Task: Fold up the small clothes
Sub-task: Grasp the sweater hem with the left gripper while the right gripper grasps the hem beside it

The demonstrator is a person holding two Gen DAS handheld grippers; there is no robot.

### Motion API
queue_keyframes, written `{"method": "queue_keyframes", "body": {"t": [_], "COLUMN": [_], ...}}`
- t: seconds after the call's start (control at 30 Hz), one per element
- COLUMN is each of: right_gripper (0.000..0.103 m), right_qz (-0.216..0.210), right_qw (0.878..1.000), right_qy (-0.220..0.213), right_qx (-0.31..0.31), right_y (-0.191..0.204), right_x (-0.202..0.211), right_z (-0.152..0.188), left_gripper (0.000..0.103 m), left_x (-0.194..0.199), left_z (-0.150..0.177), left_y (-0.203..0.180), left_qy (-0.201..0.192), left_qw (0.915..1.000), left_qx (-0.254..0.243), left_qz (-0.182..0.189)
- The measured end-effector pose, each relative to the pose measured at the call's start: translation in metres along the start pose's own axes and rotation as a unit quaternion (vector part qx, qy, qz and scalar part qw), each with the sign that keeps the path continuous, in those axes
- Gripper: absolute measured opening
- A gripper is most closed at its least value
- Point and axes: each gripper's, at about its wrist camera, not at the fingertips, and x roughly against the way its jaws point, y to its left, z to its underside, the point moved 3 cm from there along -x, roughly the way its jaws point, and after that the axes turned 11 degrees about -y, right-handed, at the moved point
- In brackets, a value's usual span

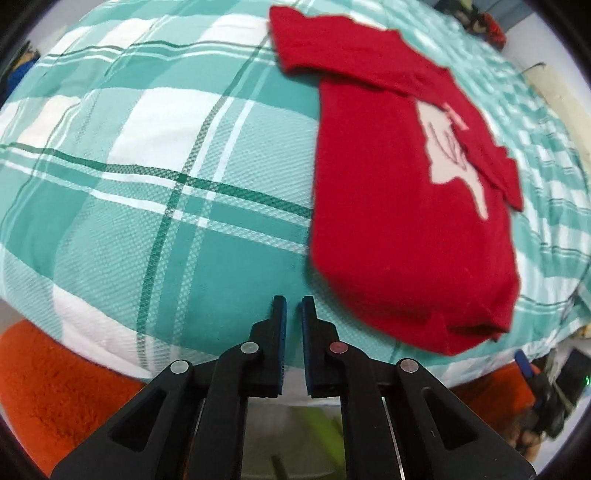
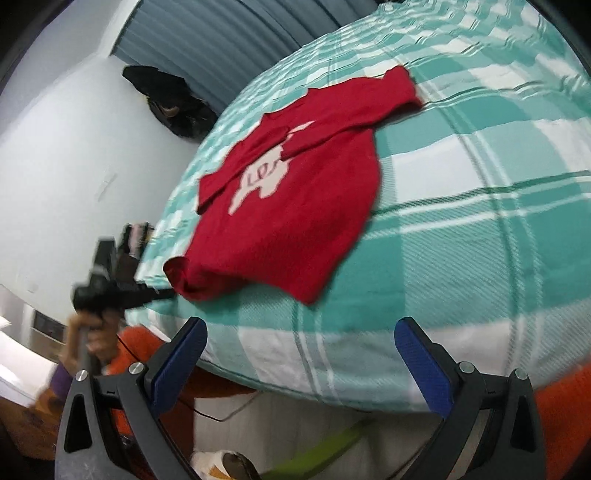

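A small red sweater (image 1: 399,229) with a white figure on its chest lies flat on a teal plaid blanket (image 1: 166,166). One sleeve is folded across the chest and the other is spread out. My left gripper (image 1: 293,301) hangs over bare blanket just left of the sweater's hem; its jaws stand a narrow gap apart with nothing between them. In the right wrist view the same sweater (image 2: 288,221) lies ahead. The left gripper (image 2: 166,293), held by a hand (image 2: 90,332), reaches toward the rolled hem corner, and blur hides any contact. My right gripper (image 2: 299,325) is wide open and empty above the blanket's near edge.
The blanket (image 2: 480,240) covers a rounded bed or cushion whose near edge drops off just under both grippers. Orange fleece (image 1: 55,387) lies below that edge. A white wall (image 2: 55,166), a ribbed grey shutter (image 2: 221,33) and dark hanging clothes (image 2: 166,99) stand beyond.
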Motion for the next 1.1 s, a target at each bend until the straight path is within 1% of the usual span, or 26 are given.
{"method": "queue_keyframes", "body": {"t": [0.03, 0.07, 0.1, 0.13, 0.17, 0.2, 0.23, 0.27, 0.3, 0.33, 0.4, 0.47, 0.53, 0.57, 0.6, 0.63, 0.67, 0.73, 0.8, 0.83, 0.9, 0.93, 0.97, 1.03, 1.07, 1.1], "right_gripper": [0.100, 0.097, 0.090, 0.087, 0.078, 0.074, 0.074, 0.069, 0.060, 0.053, 0.023, 0.008, 0.007, 0.007, 0.007, 0.007, 0.007, 0.007, 0.007, 0.007, 0.007, 0.007, 0.007, 0.015, 0.022, 0.030], "right_qz": [-0.006, -0.009, -0.017, -0.027, -0.035, -0.041, -0.057, -0.079, -0.089, -0.094, -0.095, -0.106, -0.110, -0.116, -0.121, -0.126, -0.132, -0.138, -0.127, -0.119, -0.116, -0.110, -0.090, -0.045, -0.031, -0.036], "right_qw": [1.000, 1.000, 0.999, 0.998, 0.997, 0.996, 0.995, 0.992, 0.991, 0.990, 0.991, 0.990, 0.990, 0.989, 0.988, 0.987, 0.987, 0.987, 0.991, 0.992, 0.993, 0.994, 0.996, 0.999, 0.999, 0.998], "right_qy": [0.008, 0.013, 0.018, 0.021, 0.023, 0.026, 0.034, 0.044, 0.052, 0.060, 0.063, 0.053, 0.046, 0.040, 0.033, 0.023, 0.014, 0.002, -0.003, -0.005, 0.001, 0.005, 0.005, 0.005, 0.004, 0.001], "right_qx": [-0.014, -0.026, -0.040, -0.053, -0.066, -0.072, -0.079, -0.084, -0.085, -0.080, -0.074, -0.074, -0.076, -0.082, -0.087, -0.092, -0.095, -0.085, -0.050, -0.034, -0.025, -0.025, -0.024, -0.026, -0.037, -0.054], "right_y": [-0.006, -0.011, -0.016, -0.021, -0.026, -0.027, -0.026, -0.023, -0.021, -0.017, -0.013, -0.008, -0.006, -0.004, -0.002, 0.001, 0.005, 0.017, 0.032, 0.039, 0.045, 0.046, 0.042, 0.031, 0.023, 0.018], "right_x": [-0.008, -0.014, -0.021, -0.029, -0.036, -0.041, -0.050, -0.059, -0.065, -0.072, -0.075, -0.069, -0.060, -0.052, -0.045, -0.036, -0.028, -0.019, -0.023, -0.030, -0.055, -0.073, -0.089, -0.109, -0.112, -0.110], "right_z": [-0.004, -0.006, -0.009, -0.011, -0.012, -0.013, -0.013, -0.012, -0.012, -0.013, -0.018, -0.026, -0.035, -0.042, -0.048, -0.059, -0.070, -0.089, -0.106, -0.112, -0.122, -0.125, -0.126, -0.127, -0.128, -0.127], "left_gripper": [0.024, 0.055, 0.081, 0.085, 0.085, 0.083, 0.082, 0.080, 0.080, 0.080, 0.081, 0.083, 0.082, 0.072, 0.048, 0.035, 0.024, 0.024, 0.024, 0.024, 0.023, 0.023, 0.023, 0.026, 0.030, 0.031], "left_x": [0.005, 0.008, 0.010, 0.012, 0.012, 0.008, 0.006, 0.002, 0.005, 0.011, 0.020, 0.018, -0.002, -0.017, -0.021, -0.031, -0.034, -0.029, -0.026, -0.025, -0.027, -0.029, -0.031, -0.030, -0.030, -0.028], "left_z": [0.001, 0.002, -0.001, 0.000, 0.002, 0.001, -0.001, -0.005, -0.011, -0.018, -0.032, -0.045, -0.048, -0.044, -0.039, -0.031, -0.025, -0.018, -0.022, -0.026, -0.033, -0.034, -0.034, -0.033, -0.032, -0.031], "left_y": [0.001, 0.002, 0.001, 0.003, 0.005, 0.004, 0.003, -0.002, -0.005, -0.008, -0.024, -0.048, -0.068, -0.074, -0.071, -0.074, -0.074, -0.068, -0.052, -0.040, -0.027, -0.028, -0.031, -0.033, -0.034, -0.035], "left_qy": [-0.010, -0.018, -0.029, -0.046, -0.052, -0.044, -0.037, -0.037, -0.043, -0.061, -0.093, -0.117, -0.113, -0.090, -0.072, -0.039, -0.025, -0.036, -0.037, -0.035, -0.037, -0.040, -0.041, -0.040, -0.040, -0.042], "left_qw": [0.9996, 0.9988, 0.9978, 0.9966, 0.9960, 0.9953, 0.9940, 0.9924, 0.9906, 0.9892, 0.9900, 0.9919, 0.9885, 0.9875, 0.9869, 0.9849, 0.9828, 0.9810, 0.9881, 0.9924, 0.9956, 0.9958, 0.9958, 0.9954, 0.9950, 0.9945], "left_qx": [0.011, 0.021, 0.033, 0.046, 0.055, 0.063, 0.074, 0.084, 0.094, 0.096, 0.067, -0.008, -0.098, -0.129, -0.144, -0.167, -0.181, -0.188, -0.144, -0.106, -0.056, -0.050, -0.051, -0.063, -0.067, -0.074], "left_qz": [0.024, 0.040, 0.049, 0.050, 0.048, 0.058, 0.072, 0.082, 0.089, 0.092, 0.083, 0.047, 0.021, 0.013, 0.015, 0.023, 0.026, 0.031, 0.040, 0.052, 0.065, 0.065, 0.063, 0.061, 0.061, 0.061]}}
